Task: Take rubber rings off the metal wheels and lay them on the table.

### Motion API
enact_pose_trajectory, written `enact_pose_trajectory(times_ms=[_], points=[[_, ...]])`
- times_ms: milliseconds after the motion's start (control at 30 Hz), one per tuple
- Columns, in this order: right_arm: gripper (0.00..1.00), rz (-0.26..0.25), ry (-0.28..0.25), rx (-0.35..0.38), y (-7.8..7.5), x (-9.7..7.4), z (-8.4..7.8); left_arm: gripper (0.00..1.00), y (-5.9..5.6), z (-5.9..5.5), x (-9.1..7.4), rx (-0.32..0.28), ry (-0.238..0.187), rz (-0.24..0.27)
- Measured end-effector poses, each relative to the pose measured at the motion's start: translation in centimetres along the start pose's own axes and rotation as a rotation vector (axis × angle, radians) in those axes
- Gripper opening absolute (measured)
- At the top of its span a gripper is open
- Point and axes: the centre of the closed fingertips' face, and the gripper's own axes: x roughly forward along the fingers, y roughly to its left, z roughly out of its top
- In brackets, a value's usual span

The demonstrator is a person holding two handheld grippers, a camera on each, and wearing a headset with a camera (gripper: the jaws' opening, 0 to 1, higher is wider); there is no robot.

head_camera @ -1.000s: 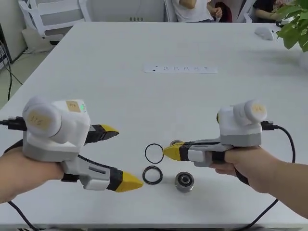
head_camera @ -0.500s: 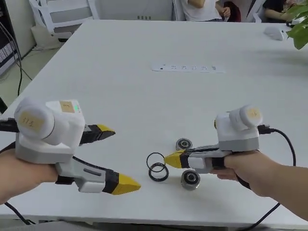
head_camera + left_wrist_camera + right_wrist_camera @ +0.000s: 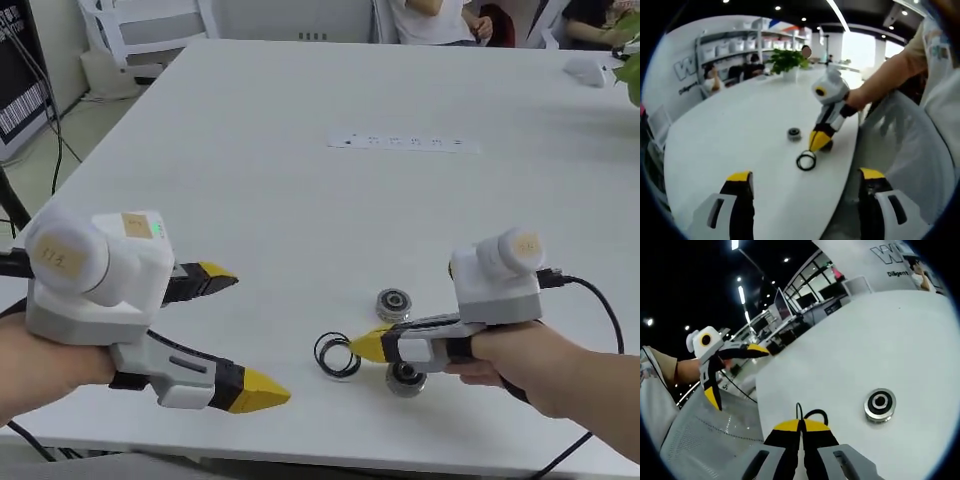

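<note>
Lying overlapped on the white table (image 3: 300, 200), two black rubber rings (image 3: 337, 355) sit just beside the right gripper (image 3: 365, 345), its jaws closed with nothing between them. Two silver metal wheels (image 3: 394, 301) rest nearby. The left gripper (image 3: 240, 335) is spread wide and holds nothing.

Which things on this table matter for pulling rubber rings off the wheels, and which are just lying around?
For the job: rubber rings, far metal wheel, near metal wheel, left gripper, right gripper.
Lying about: power strip, potted plant.
</note>
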Motion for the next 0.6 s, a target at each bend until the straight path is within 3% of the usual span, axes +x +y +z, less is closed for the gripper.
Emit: enact_pose_trajectory(times_ms=[600], points=[[0.02,-0.056,0.022,-0.006,-1.3,0.1,-0.7,0.86,-0.1,-0.5,0.2,-0.008,0.017,-0.008]])
